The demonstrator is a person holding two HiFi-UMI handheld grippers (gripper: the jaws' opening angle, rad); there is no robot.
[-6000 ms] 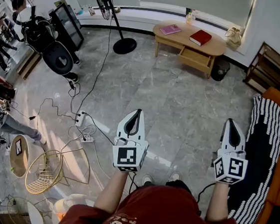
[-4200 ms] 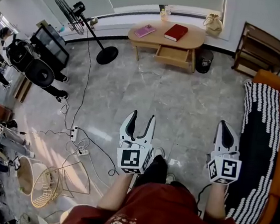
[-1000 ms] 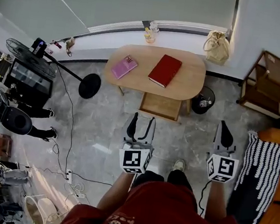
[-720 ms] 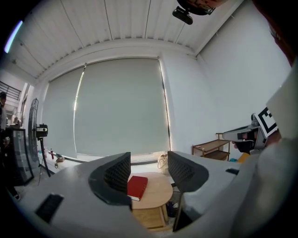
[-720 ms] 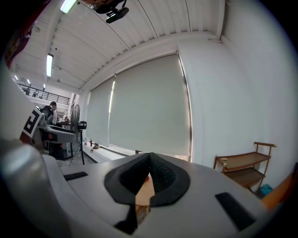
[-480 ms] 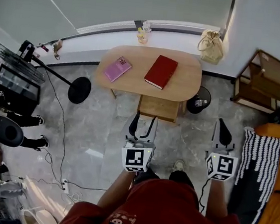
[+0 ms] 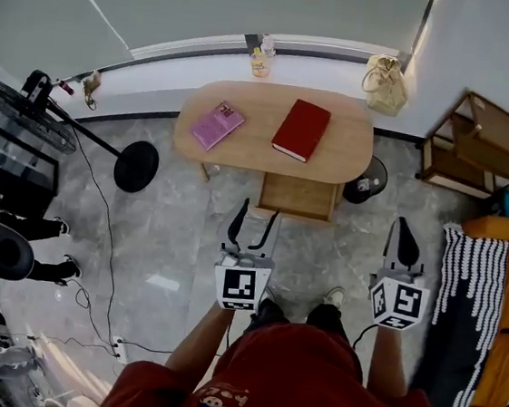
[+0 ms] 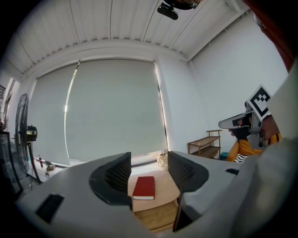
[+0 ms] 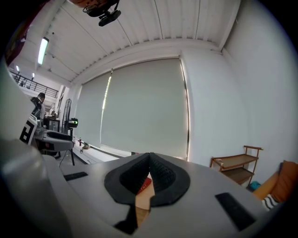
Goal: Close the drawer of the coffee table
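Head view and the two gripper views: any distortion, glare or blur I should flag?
Head view: sharp, evenly lit, strong fisheye bowing the window sill behind the coffee table. Left gripper view: black vignetted corners; red book crisp. Right gripper view: same vignette, a ceiling light blown out.

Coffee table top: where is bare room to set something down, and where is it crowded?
Widest bare patch: the right end of the coffee table, beyond the red book. A narrower strip runs between the red book and the pink book. The left end around the pink book is tight. The open drawer juts out under the front edge.
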